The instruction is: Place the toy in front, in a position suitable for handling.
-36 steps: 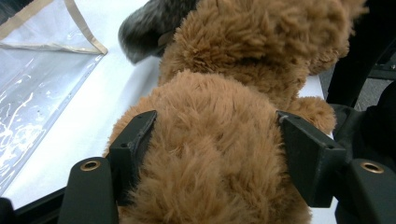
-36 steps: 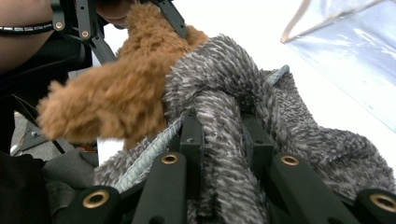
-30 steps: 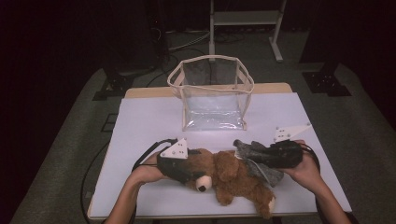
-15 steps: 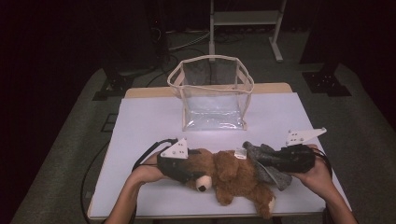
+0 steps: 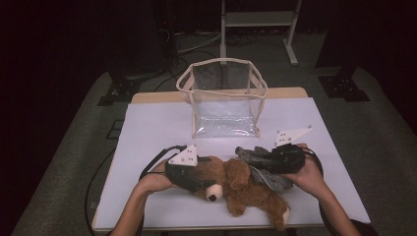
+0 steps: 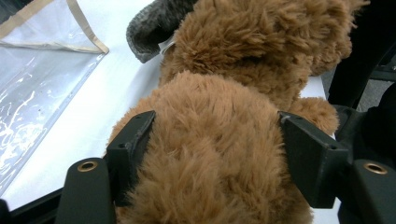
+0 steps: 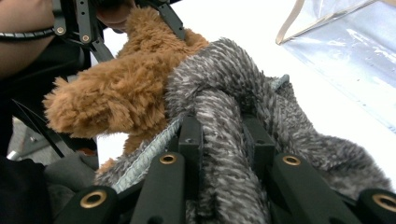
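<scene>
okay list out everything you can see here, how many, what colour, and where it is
plush dog: one, brown, near edge of the table, lying on its side
knit garment: one, grey, on the dog's back half
clear bag: one, see-through with beige trim, upright at table's far middle
table: one, white top
metal stand: one, pale, on floor behind table
left claw: one, black, around the dog's head
right claw: one, black, shut on the knit garment
hands: two, holding the claws
</scene>
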A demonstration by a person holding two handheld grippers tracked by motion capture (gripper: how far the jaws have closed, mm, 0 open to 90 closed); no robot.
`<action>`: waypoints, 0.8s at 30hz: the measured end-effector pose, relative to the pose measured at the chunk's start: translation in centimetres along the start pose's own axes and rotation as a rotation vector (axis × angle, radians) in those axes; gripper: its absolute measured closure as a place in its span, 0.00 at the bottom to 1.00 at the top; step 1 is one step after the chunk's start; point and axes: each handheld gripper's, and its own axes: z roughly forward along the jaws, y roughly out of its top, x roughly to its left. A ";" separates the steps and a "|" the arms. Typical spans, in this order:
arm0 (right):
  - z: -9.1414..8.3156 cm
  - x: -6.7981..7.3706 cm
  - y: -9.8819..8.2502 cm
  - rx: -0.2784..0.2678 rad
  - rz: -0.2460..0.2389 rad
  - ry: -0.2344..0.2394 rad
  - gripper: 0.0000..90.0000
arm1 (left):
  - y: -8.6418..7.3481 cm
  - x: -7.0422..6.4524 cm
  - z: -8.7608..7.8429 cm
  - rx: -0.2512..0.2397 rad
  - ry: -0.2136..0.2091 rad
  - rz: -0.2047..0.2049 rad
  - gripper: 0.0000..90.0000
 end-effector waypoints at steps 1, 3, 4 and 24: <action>-0.1 0.0 -0.3 -0.011 0.008 -0.001 0.80 | 0.0 0.0 0.0 -0.002 0.002 -0.001 0.33; -0.2 0.0 -0.7 -0.030 0.023 -0.002 0.80 | 0.0 0.0 0.0 -0.008 0.011 -0.015 0.28; -0.2 0.1 -0.9 -0.040 0.027 -0.005 0.80 | 0.0 0.2 0.0 -0.005 0.018 -0.027 0.26; -0.6 1.0 -2.0 -0.056 -0.003 -0.002 0.80 | -2.5 1.0 0.7 -0.212 -0.052 -0.054 0.26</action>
